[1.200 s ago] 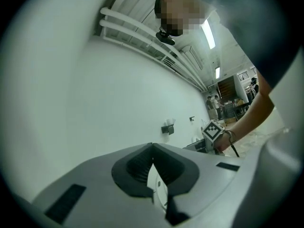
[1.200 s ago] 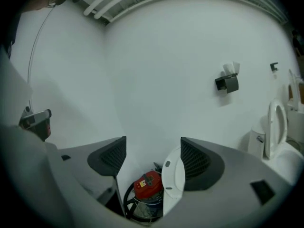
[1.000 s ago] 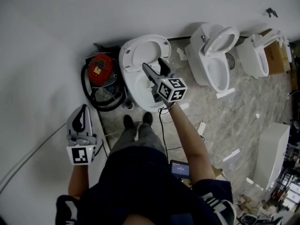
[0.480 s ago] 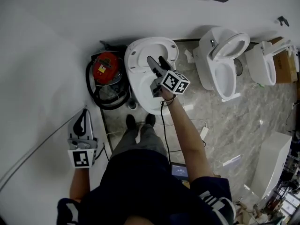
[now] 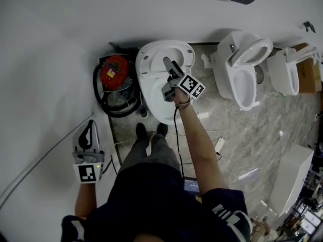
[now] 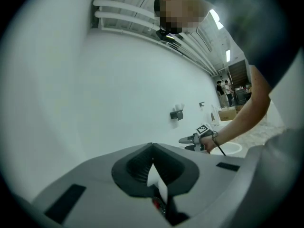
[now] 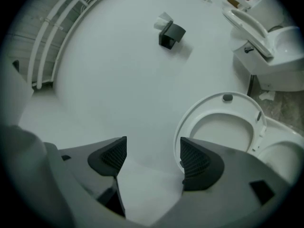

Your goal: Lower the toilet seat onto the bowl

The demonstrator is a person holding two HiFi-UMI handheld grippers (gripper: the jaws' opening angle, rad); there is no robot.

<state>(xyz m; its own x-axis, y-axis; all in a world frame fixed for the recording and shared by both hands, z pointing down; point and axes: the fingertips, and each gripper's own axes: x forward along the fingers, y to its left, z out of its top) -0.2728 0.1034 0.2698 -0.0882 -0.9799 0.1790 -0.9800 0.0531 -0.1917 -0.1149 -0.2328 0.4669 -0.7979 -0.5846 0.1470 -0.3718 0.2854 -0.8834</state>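
I am holding the left gripper [image 6: 152, 148] low at my left side, well apart from the toilet, with its jaws pressed together on nothing. So the right arm is the nearer one. I am reaching the right gripper [image 7: 153, 156] out over the bowl [image 5: 157, 102] with its jaws spread wide, and only bare wall [image 7: 118, 80] is showing between them.

The toilet seat [image 7: 189, 122] is standing raised beyond the bowl, leaning back toward that wall. In the right gripper view it is lying to the right of the gap, with its left rim partly behind my right jaw. I cannot tell whether that jaw is touching the rim.

The ring's long axis is running up from the hinge at the back of the bowl to the free edge at the top, where a small dark bumper [image 7: 228, 97] is showing. I am judging that the next move is calling for a swing rightward and up to catch that free edge, then a pull toward me and down.
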